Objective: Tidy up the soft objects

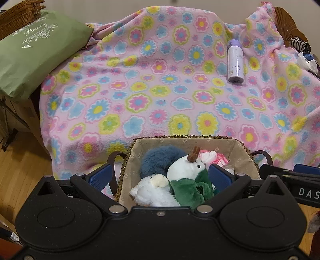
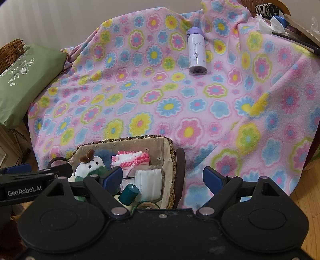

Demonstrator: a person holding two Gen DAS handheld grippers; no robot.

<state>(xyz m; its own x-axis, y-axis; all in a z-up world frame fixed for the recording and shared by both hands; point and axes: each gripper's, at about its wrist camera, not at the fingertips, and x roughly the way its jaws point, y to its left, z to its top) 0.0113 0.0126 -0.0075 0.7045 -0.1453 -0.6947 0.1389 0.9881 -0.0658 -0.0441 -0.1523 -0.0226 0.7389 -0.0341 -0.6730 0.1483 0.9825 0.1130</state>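
Observation:
A woven basket (image 1: pixel 238 144) with a cloth liner sits at the near edge of the flowered blanket (image 1: pixel 160 90). It holds a blue furry toy (image 1: pixel 160 158), a white plush in green clothes (image 1: pixel 186 170), a small white plush (image 1: pixel 152 190) and pink-and-white cloths (image 1: pixel 214 158). My left gripper (image 1: pixel 160 176) is open and empty, its jaws on either side of the basket's left wall, just above the plushes. In the right wrist view the basket (image 2: pixel 170 152) also holds a teal-capped bottle (image 2: pixel 129 193) and a white packet (image 2: pixel 148 180). My right gripper (image 2: pixel 163 177) is open and empty over the basket's right rim.
A lilac-capped white bottle (image 1: pixel 236 60) lies on the blanket at the far right. A green "Beauty" cushion (image 1: pixel 34 50) rests at the left beside a wicker basket (image 1: pixel 18 18). Clutter with a striped item (image 1: pixel 300 45) sits at the far right. Wooden floor (image 1: pixel 24 170) lies below left.

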